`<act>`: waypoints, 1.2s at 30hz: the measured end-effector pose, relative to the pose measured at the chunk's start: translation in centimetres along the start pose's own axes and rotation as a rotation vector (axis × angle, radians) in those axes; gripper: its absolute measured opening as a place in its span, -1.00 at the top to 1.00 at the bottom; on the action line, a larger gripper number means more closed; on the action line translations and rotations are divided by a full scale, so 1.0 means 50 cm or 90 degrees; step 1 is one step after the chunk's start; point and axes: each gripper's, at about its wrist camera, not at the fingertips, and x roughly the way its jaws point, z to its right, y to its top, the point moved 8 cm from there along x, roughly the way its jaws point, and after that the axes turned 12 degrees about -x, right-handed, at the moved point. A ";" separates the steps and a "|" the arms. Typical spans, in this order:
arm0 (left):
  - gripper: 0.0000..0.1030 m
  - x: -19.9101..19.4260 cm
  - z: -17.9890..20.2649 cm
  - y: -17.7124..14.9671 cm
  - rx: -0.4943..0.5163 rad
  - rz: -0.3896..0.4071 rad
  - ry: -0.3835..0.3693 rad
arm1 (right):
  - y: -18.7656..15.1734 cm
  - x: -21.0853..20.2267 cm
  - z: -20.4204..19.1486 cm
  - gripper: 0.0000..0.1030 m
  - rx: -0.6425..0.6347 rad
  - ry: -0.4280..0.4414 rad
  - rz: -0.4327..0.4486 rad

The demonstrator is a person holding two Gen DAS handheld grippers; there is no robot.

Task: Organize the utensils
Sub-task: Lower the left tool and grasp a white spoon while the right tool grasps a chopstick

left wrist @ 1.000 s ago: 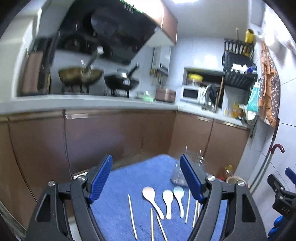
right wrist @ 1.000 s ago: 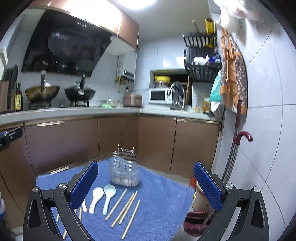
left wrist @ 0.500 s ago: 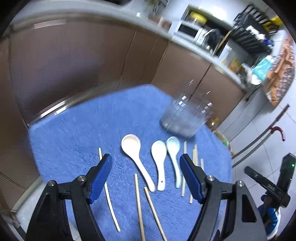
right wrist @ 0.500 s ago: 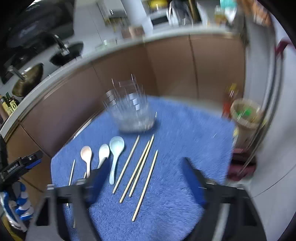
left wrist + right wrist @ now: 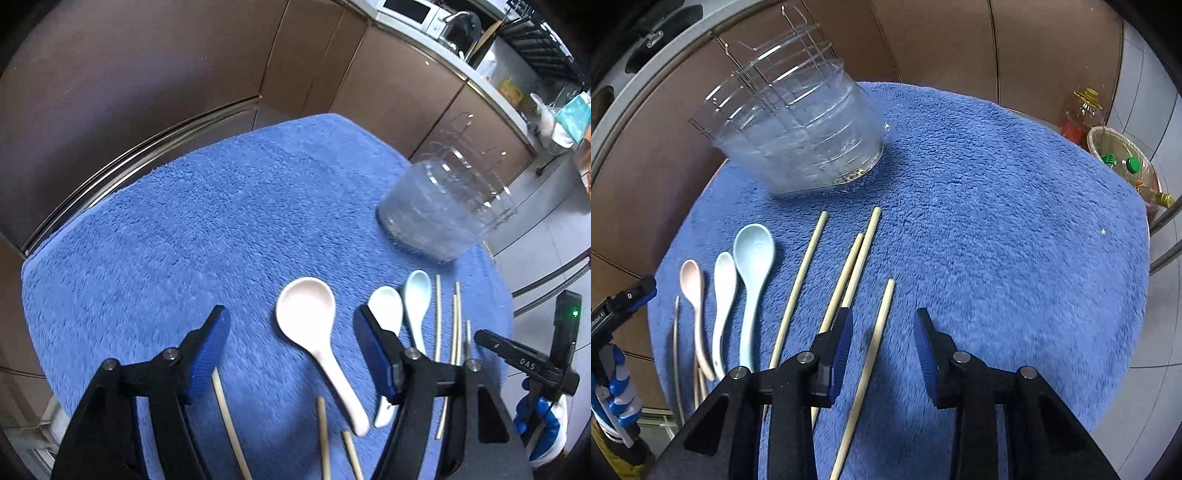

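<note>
Right gripper [image 5: 882,332] closing, nothing yet pinched, around the rightmost chopstick [image 5: 875,339]; left gripper [image 5: 291,354] wide, narrowing, empty over the pink spoon [image 5: 314,325].
Pick-up step, seemingly; next, squeeze and carry to the clear holder [image 5: 798,140] ahead-left.

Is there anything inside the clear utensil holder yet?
No, the clear utensil holder stands empty, while the spoons and chopsticks all lie on the blue towel.

Towel [image 5: 997,229] right half bare — holder [image 5: 798,136], chopsticks [image 5: 849,273] crowd left.
</note>
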 end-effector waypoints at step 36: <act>0.08 0.114 0.163 -0.020 0.184 -0.127 -0.105 | 0.020 0.050 0.012 0.64 -0.028 0.011 -0.046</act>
